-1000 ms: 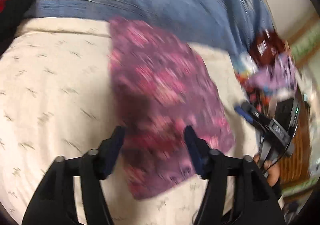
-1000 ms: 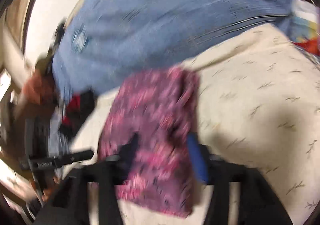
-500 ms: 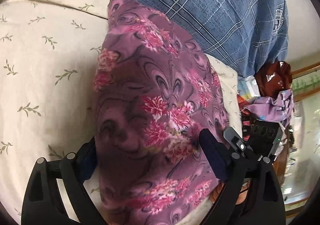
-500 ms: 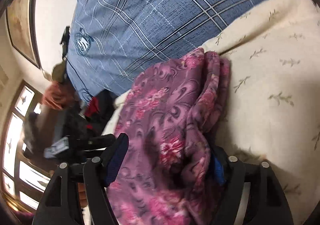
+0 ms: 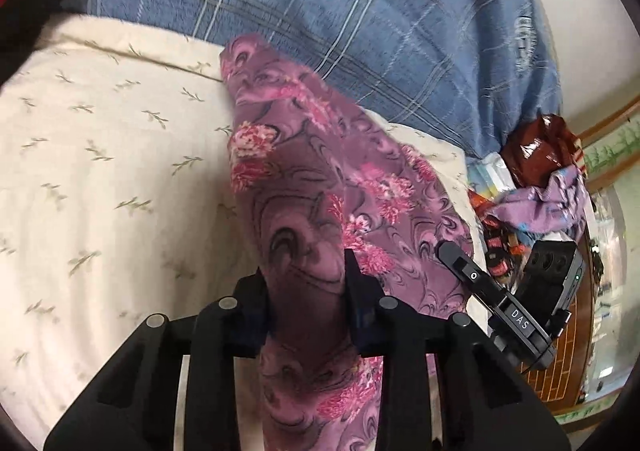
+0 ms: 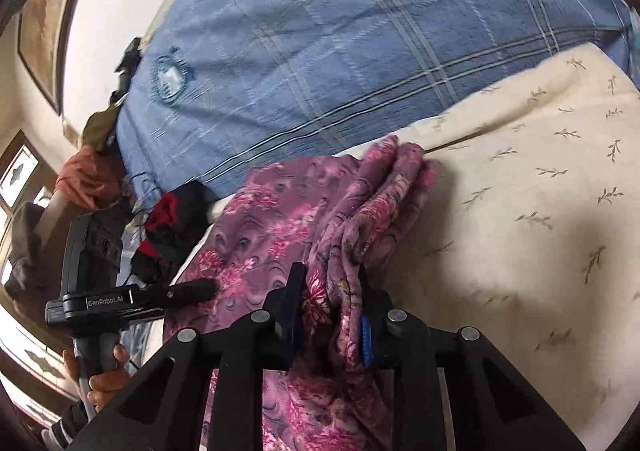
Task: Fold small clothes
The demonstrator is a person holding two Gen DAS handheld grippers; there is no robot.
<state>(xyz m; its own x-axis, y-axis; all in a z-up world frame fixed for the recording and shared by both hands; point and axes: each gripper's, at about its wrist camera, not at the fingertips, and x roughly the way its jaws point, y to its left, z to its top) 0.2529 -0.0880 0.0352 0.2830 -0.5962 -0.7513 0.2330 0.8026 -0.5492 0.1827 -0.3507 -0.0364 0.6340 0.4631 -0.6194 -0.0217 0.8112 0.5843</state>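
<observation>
The purple floral garment (image 5: 320, 187) looks partly folded to me: it lies as a long, doubled-over strip on the cream sprigged bedcover (image 5: 100, 171), with bunched layers along one edge, so at least one more fold and some smoothing are left. My left gripper (image 5: 306, 291) has just been closing, and its jaws now stand narrow, pinching the near end of the cloth between them; the rest of the strip runs straight ahead from those jaws toward the blue checked pillow (image 5: 360, 11). My right gripper (image 6: 330, 299) has just been closing too, and its narrow jaws clamp the gathered, thicker edge of the same garment, which rises between the pads and spreads away ahead and to the left of them. In that view my other gripper's finger sits just left of these jaws, resting on the cloth. Both near corners, as I judge it, are held and ready to be carried over.
</observation>
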